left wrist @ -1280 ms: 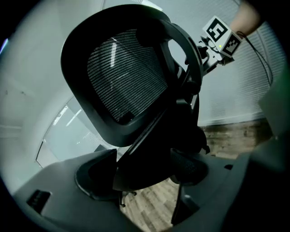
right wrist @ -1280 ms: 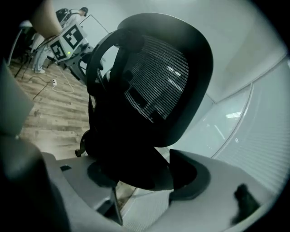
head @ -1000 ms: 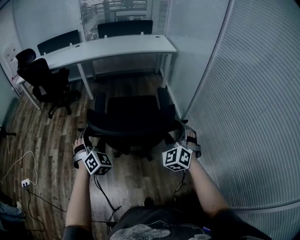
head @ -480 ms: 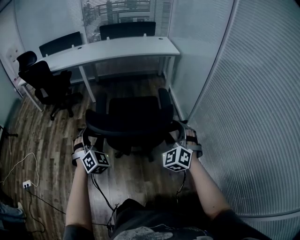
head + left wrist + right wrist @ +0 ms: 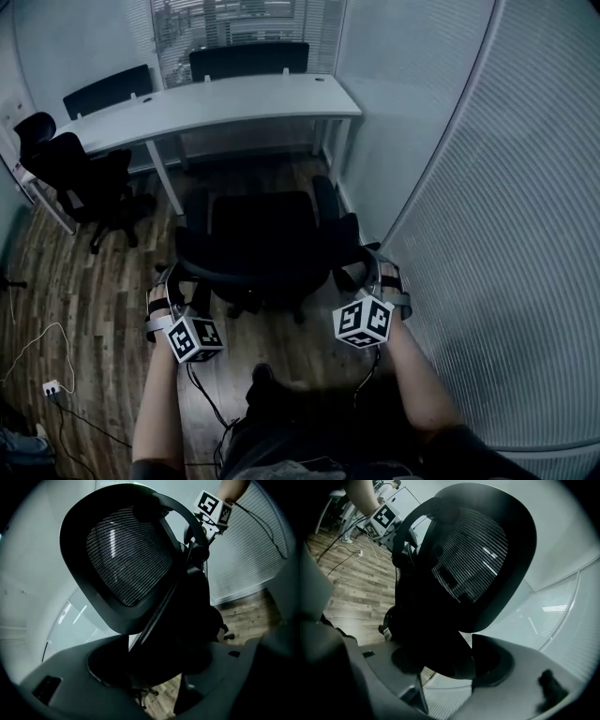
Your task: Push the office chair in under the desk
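Office chair [image 5: 267, 234] facing desk [image 5: 234, 98], near but not under yet; left gripper [image 5: 173, 281] and right gripper [image 5: 366, 272] both clamped on backrest frame [image 5: 79, 569]; most of push remaining

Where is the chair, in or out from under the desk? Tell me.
Out. The chair stands wholly short of the desk, with floor showing between them.

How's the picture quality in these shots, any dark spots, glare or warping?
Head view: dim, bluish, wide-angle bowing the desk edge and partition; the office chair is a near-black mass. Left gripper view: heavy fisheye, black corners, light streaks on the mesh back, shadow where the left tool meets the frame. Right gripper view: same fisheye, streaked mesh, shadow around the right tool.
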A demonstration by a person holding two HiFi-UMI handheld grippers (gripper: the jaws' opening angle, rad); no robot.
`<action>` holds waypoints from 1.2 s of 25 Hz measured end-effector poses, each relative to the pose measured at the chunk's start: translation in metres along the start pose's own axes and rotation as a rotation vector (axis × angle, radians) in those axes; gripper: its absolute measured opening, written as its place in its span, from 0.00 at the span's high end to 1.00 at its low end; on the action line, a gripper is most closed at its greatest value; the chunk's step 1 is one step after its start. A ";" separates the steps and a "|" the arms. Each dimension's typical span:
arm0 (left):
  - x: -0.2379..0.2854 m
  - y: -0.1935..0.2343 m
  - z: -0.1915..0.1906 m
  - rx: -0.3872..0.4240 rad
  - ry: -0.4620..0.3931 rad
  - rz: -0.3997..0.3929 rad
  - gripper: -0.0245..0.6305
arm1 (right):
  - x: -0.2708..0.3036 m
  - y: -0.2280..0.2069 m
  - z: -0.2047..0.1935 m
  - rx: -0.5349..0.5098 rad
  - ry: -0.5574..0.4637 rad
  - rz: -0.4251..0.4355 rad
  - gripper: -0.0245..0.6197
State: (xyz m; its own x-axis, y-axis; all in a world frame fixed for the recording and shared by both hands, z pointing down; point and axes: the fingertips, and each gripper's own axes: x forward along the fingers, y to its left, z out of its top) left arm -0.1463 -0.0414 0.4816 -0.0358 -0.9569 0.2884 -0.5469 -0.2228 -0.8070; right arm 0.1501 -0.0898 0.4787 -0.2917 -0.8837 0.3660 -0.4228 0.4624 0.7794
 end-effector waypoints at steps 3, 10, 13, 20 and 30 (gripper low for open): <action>0.029 0.010 0.002 0.000 -0.017 0.001 0.52 | 0.029 -0.012 0.002 0.008 0.005 -0.008 0.53; 0.099 0.034 -0.002 0.000 -0.051 -0.036 0.52 | 0.102 -0.036 0.012 0.027 0.050 -0.012 0.53; 0.128 0.043 -0.004 0.003 -0.057 -0.041 0.52 | 0.131 -0.044 0.014 0.034 0.068 -0.016 0.53; 0.194 0.069 -0.005 0.007 -0.055 -0.059 0.52 | 0.197 -0.069 0.025 0.048 0.090 -0.033 0.53; 0.285 0.104 -0.007 0.000 -0.022 -0.063 0.52 | 0.288 -0.103 0.041 0.051 0.063 -0.036 0.53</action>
State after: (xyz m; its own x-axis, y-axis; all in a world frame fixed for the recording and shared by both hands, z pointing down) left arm -0.2195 -0.3357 0.4833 0.0170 -0.9450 0.3268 -0.5479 -0.2822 -0.7875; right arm 0.0751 -0.3892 0.4829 -0.2220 -0.9017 0.3709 -0.4753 0.4322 0.7663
